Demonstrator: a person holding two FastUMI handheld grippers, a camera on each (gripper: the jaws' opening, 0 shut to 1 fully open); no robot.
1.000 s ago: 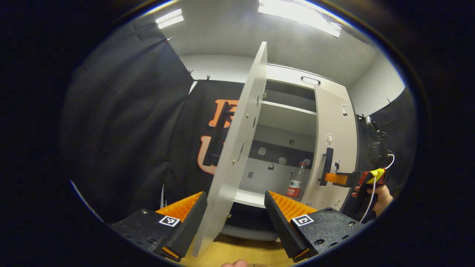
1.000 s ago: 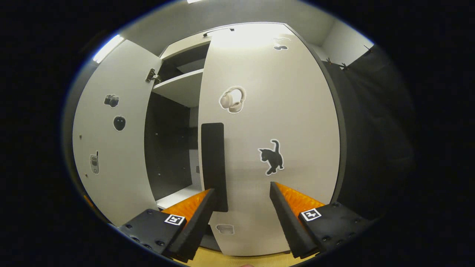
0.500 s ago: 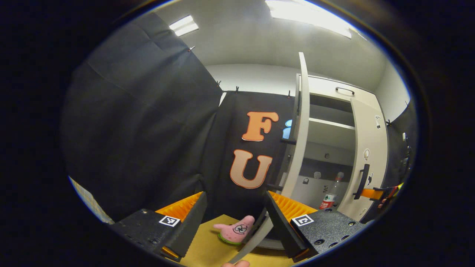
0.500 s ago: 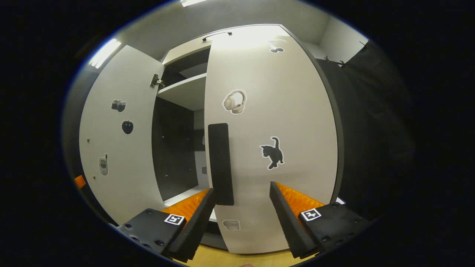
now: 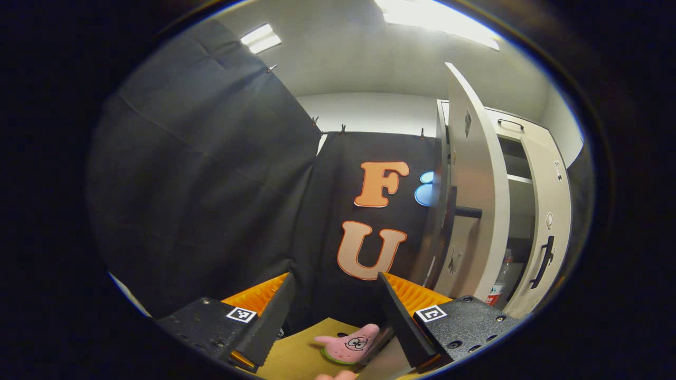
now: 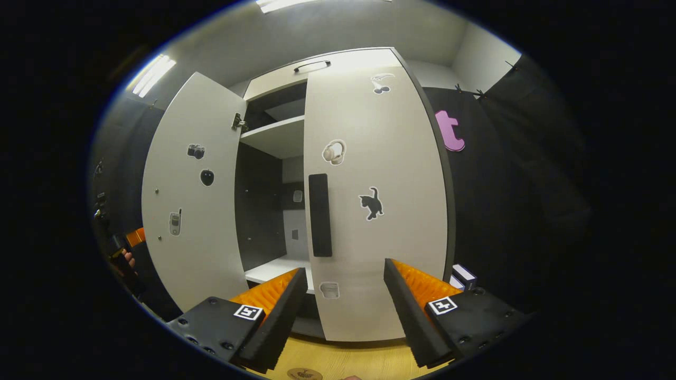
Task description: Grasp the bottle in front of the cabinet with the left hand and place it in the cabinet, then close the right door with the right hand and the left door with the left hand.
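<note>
Behind the open left door [image 5: 475, 211], the left gripper [image 5: 331, 311] hangs wide-jawed and empty, placed to push it shut.

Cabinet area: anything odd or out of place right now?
A pink star plush toy lies on the wooden floor by the open left door, apart from the task. The bottle stands upright inside the cabinet. The right door looks shut. Nothing looks spilled or damaged.
</note>
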